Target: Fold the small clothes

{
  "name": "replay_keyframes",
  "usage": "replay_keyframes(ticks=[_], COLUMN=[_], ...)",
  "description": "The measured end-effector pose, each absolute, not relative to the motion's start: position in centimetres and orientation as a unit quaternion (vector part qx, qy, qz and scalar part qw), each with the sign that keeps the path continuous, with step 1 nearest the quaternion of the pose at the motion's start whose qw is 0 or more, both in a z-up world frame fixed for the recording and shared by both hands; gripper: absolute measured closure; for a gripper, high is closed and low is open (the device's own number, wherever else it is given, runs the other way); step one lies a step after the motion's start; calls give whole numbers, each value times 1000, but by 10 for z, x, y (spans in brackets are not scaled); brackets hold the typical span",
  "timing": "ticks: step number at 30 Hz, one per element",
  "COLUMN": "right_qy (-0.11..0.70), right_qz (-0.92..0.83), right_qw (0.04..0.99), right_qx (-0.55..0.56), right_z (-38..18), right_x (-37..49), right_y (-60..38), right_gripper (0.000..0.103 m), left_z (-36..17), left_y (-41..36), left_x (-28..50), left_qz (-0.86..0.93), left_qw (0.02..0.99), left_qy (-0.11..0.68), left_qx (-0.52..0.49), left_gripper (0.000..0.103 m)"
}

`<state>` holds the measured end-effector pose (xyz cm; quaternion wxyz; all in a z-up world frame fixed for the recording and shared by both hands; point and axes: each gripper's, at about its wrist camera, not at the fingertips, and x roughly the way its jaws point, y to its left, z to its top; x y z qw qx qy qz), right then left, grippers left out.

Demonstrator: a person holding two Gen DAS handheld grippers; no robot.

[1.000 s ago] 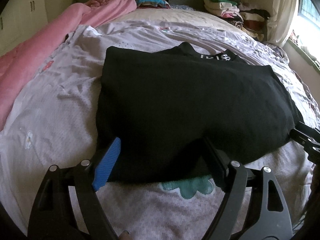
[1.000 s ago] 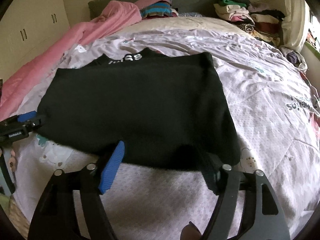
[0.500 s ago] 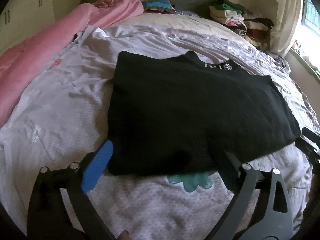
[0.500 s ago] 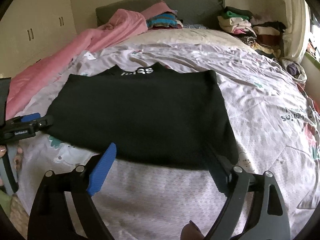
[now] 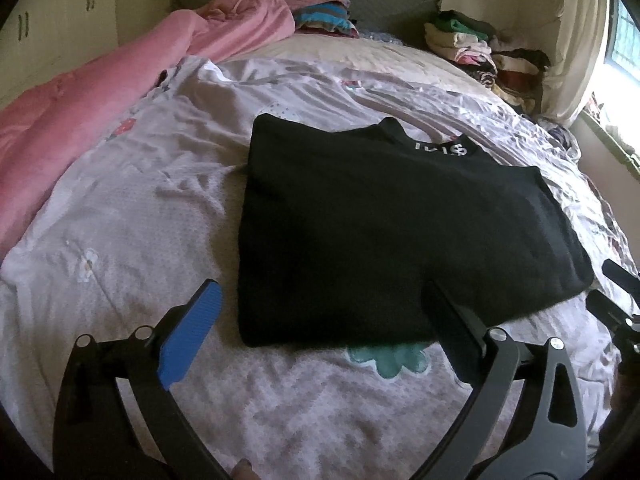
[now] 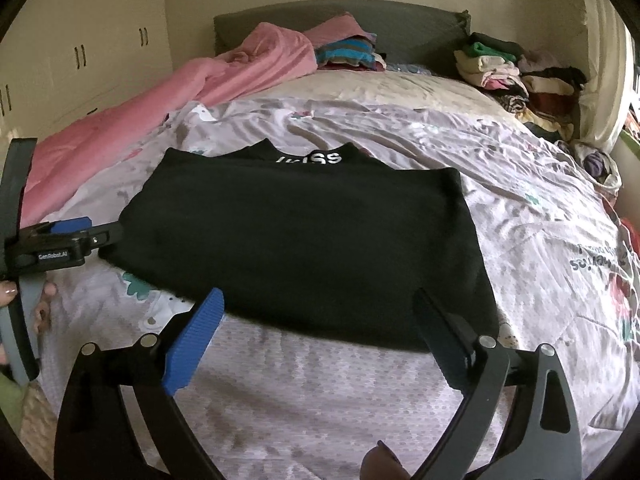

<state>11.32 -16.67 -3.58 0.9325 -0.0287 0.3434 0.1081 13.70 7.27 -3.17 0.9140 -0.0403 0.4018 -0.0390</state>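
The left claw (image 5: pixel 320 332) is seen released, its jaws having just been opening, and nothing is gripped between the blue pad at 8 o'clock and the dark pad at 4 o'clock; the near hem of the black garment (image 5: pixel 400 232) lies just beyond the fingertips, with the dark pad overlapping that hem in the view, though contact cannot be told. The right claw (image 6: pixel 320 328) is likewise released, its jaws having just been opening, and is held just short of the garment's near edge. The garment is laid flat and folded into a rough rectangle on the bed cover (image 6: pixel 320 408), its collar with white lettering turned toward 12 o'clock. A pink blanket (image 5: pixel 100 112) is bunched along the bed from 9 to 11 o'clock, and stacks of folded clothes (image 6: pixel 520 76) are piled at 1 o'clock by the headboard (image 6: pixel 416 28).
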Motion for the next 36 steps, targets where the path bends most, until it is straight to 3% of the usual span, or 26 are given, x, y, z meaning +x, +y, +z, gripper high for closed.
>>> replay_keyframes(ticks=[36], right_qy=[311], right_qz=[171], right_qw=[932], right_qx=[-75], right_z=[-17], right_x=[101], right_y=[-102], right_gripper=[5], left_z=[-8], left_y=[111], left_x=[117], left_qz=[-23], left_qw=[926], left_qy=[369], left_qx=[-76], left_gripper=[10])
